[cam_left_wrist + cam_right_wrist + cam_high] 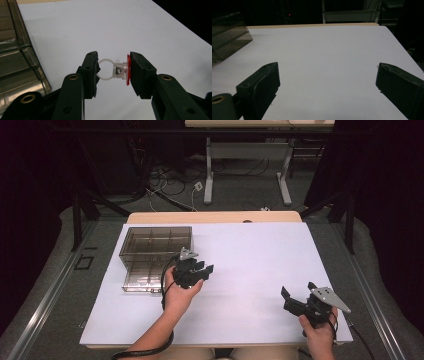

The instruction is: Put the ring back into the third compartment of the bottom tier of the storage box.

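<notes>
Ring (pixel 106 70) pinched in left gripper (pixel 112 71) | right gripper (pixel 327 82) agape

A small clear plastic ring (pixel 105 69) with a boxy clear mount and a red face sits pinched between the jaws of the left tool (pixel 113 72) — the loop against one pad, the red face flat against the other. It hangs above the white table (pixel 140 32), loop upright. Just beside it on the table lies a smoky clear organizer box (pixel 152 255) — lid open, its compartments in rows.
</notes>
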The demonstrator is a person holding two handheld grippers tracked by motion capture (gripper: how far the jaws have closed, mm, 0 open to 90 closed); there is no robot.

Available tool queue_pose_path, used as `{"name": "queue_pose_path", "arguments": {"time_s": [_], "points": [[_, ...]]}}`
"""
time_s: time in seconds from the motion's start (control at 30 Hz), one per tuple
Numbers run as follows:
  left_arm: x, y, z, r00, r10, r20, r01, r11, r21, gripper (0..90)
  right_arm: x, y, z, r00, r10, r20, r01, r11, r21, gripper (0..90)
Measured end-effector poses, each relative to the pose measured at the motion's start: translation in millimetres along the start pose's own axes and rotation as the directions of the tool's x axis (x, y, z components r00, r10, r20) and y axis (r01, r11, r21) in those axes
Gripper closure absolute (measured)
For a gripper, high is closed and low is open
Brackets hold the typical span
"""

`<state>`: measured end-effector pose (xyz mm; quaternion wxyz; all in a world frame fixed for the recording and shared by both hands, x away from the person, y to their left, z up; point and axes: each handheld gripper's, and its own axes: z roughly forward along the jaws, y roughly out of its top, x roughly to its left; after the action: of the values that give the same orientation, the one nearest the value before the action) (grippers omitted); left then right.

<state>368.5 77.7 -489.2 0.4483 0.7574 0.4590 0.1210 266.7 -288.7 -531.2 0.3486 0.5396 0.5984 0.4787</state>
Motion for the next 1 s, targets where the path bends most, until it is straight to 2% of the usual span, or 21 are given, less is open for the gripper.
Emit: {"name": "queue_pose_path", "arguments": {"time_s": [0.43,0.5,0.53,1.0], "points": [[15.4,-2.0,-18.0,0.9987,-0.046,-0.020,0.046,0.9987,-0.024,59.4,0.9,-0.2,0.4,1.0000,0.004,-0.003,-0.004,1.000,0.000,4.9],[16.3,-2.0,-18.9,0.9990,-0.039,-0.020,0.038,0.9989,-0.025,59.4,0.7,-0.3,0.3,1.0000,0.003,-0.002,-0.003,1.000,0.000,4.9],[16.6,-2.5,-20.2,0.9986,-0.049,-0.021,0.049,0.9984,-0.029,59.4,0.7,-0.3,0.3,1.0000,0.004,-0.001,-0.004,1.000,0.003,4.9],[26.1,-11.4,-31.4,0.9973,-0.064,-0.034,0.063,0.9975,-0.033,59.4,0.4,-0.6,0.2,1.0000,0.000,0.002,0.000,1.000,0.003,5.0]]}}
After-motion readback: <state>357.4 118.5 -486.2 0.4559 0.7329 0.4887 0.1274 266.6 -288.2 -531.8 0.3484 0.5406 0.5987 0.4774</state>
